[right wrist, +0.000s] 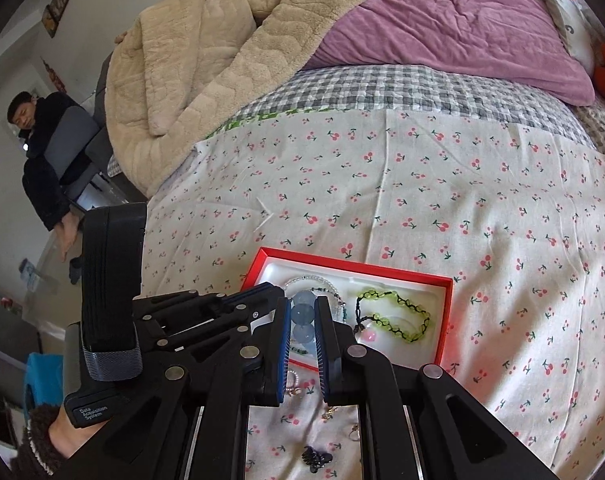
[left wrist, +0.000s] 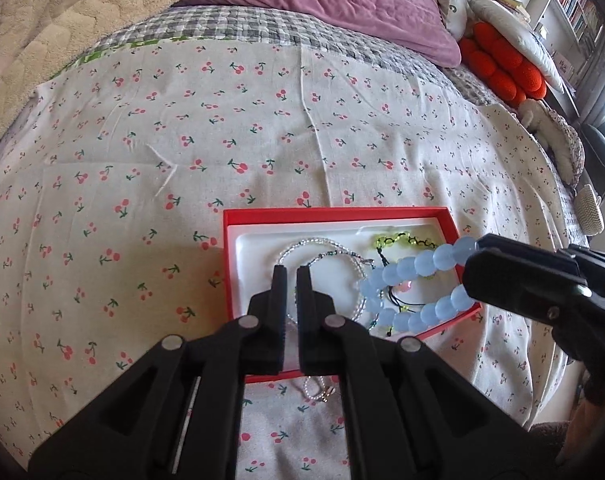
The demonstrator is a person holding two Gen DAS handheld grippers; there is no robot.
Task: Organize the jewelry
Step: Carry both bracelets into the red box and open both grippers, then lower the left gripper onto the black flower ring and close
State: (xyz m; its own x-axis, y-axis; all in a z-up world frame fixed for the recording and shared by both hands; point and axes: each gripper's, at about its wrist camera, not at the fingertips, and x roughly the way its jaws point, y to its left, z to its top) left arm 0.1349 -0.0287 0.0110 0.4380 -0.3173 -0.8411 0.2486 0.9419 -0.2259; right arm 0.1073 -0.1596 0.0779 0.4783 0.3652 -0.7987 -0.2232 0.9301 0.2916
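From my left wrist camera, the left gripper (left wrist: 291,274) is clenched, its two black fingers nearly touching with nothing I can make out pinched between them. Its tips hang over the left part of the red box (left wrist: 342,213), right above a thin clear-bead necklace (left wrist: 302,246) curled on the white liner. Below the fingers, outside the box's near wall, a small pearl strand (left wrist: 314,392) lies on the cherry-print sheet (left wrist: 142,160). To the right of the tips sits a yellow-green bead bracelet (left wrist: 402,240) on black cord, toward the box's far wall.

Further right, my right gripper (right wrist: 303,312) grasps the blue bead bracelet (left wrist: 416,294): large, round, frosted pale-blue beads in a loop that droops from the fingers over the right half of the box. In the right wrist view, a few of those beads are squeezed between the blue-padded fingers (right wrist: 285,320). Beneath that gripper, a dark hair clip (right wrist: 316,458) rests on the sheet.
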